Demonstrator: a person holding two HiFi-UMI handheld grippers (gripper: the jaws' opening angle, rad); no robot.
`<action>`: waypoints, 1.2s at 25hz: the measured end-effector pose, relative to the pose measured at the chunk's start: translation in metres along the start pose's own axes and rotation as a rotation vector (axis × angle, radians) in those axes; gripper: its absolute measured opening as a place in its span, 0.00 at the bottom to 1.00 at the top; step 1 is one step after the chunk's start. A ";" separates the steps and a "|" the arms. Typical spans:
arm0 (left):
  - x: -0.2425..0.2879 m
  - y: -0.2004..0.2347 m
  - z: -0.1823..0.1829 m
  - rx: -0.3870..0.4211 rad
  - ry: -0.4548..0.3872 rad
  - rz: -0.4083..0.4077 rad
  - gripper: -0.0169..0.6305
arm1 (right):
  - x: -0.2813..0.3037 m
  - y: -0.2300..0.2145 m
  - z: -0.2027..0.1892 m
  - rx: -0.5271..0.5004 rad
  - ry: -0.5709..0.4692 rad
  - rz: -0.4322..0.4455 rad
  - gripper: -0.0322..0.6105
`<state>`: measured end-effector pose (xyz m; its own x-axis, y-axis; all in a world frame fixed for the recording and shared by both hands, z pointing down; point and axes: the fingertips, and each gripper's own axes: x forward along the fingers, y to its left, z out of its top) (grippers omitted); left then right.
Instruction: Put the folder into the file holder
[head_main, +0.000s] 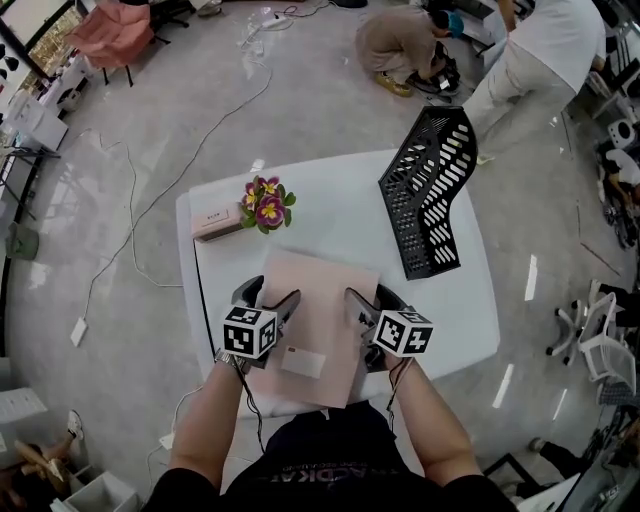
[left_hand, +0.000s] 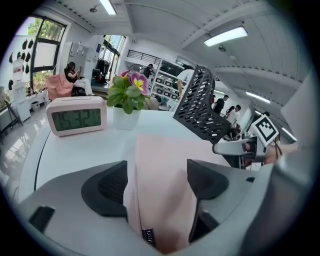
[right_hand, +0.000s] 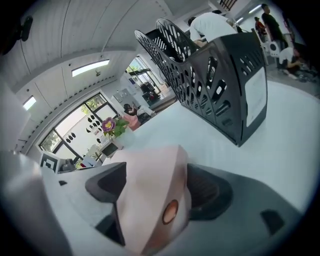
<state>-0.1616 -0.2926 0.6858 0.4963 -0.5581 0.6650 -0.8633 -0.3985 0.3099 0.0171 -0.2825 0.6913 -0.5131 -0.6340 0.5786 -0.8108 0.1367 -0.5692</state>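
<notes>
**Folder, holder and both sets of fingers, seen from above and along each gripper.**

The folder (head_main: 320, 320) is pale pink and lies flat on the near part of the white surface (head_main: 340, 190). One short end reaches the edge closest to me.

My left fingers (left_hand: 105, 187) are spread wide, with the folder's left margin running between them. My right fingers (right_hand: 207, 192) are spread as wide, with the right margin and its round snap (right_hand: 170, 211) between them. As far as I can judge, neither pair presses on the folder yet, so it rests on the surface and is not carried.

The holder (head_main: 430, 190) is black and perforated. It stands at the far right of the surface, well apart from the folder. A clock (head_main: 215, 220) and a potted flower (head_main: 266, 205) stand at the far left, clear of the path between folder and holder.

Handling, by my estimate:
- **Weight and stiffness:** the folder looks thin, light and limp, and in the right gripper view its margin already bows upward. Held by one edge alone it would probably droop or fold.
- **Finish:** the cover looks smooth, so a shallow pinch may slide off.
- **Where to hold:** both long margins at once, about midway along their length and well in from the rim. The right fingers should sit beside the snap, not on it.
- **Carrying:** with the sheet kept taut between the two grips, it should stay flat enough to tip upright over a slot.
</notes>
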 end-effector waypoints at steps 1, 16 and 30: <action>0.003 0.000 -0.001 -0.001 0.010 -0.001 0.58 | 0.002 0.000 -0.001 0.001 0.008 0.000 0.62; 0.015 0.004 -0.009 -0.119 0.060 -0.097 0.59 | 0.010 -0.003 -0.008 -0.083 0.043 -0.099 0.62; -0.012 -0.004 0.014 -0.069 -0.051 -0.078 0.56 | -0.005 0.022 0.015 -0.146 -0.038 -0.099 0.62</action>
<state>-0.1631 -0.2950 0.6671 0.5644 -0.5648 0.6020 -0.8254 -0.3920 0.4062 0.0056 -0.2874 0.6674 -0.4203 -0.6777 0.6034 -0.8903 0.1794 -0.4186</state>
